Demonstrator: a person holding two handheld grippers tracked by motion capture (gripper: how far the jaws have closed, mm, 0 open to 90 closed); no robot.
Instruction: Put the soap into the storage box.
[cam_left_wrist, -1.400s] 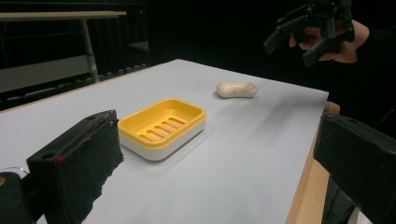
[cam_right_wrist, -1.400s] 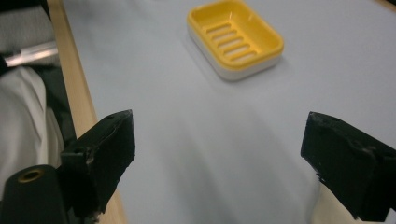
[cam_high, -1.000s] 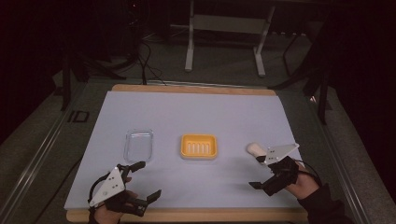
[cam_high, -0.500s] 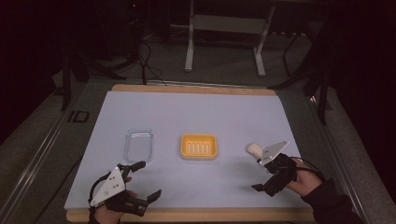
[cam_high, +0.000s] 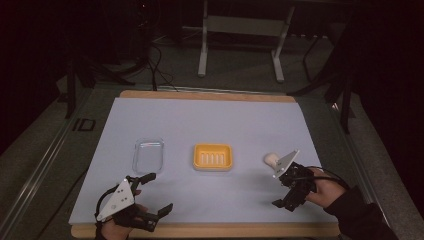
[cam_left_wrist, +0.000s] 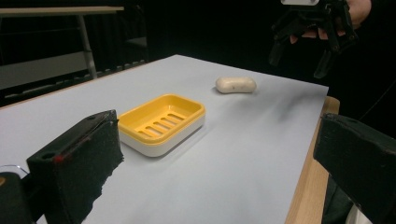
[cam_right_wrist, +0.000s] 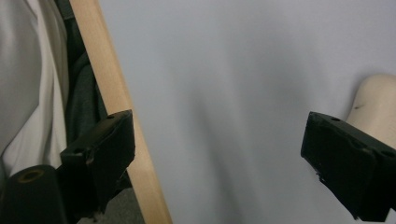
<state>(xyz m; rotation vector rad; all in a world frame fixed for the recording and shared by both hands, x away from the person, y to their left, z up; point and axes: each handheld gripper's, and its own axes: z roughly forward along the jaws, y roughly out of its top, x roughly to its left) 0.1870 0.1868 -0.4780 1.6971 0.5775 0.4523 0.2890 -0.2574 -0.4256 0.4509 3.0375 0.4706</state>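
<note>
The right gripper (cam_high: 284, 186), at the lower right of the high view, has its jaws spread wide and empty, just beside the bar of soap (cam_high: 270, 159), which lies on the white table (cam_high: 210, 125) right of centre. The yellow soap dish (cam_high: 213, 157) sits mid-frame, a clear lid (cam_high: 148, 154) to its left. The left gripper (cam_high: 150, 192), lower left, is also wide open and holds nothing.

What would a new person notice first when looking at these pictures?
The yellow soap dish draws the eye first, bright at the middle of the pale table. A cream bar of soap lies to its right, just beside the open right gripper. A clear lid lies to the left of the dish, and the open left gripper waits near the front edge.
</note>
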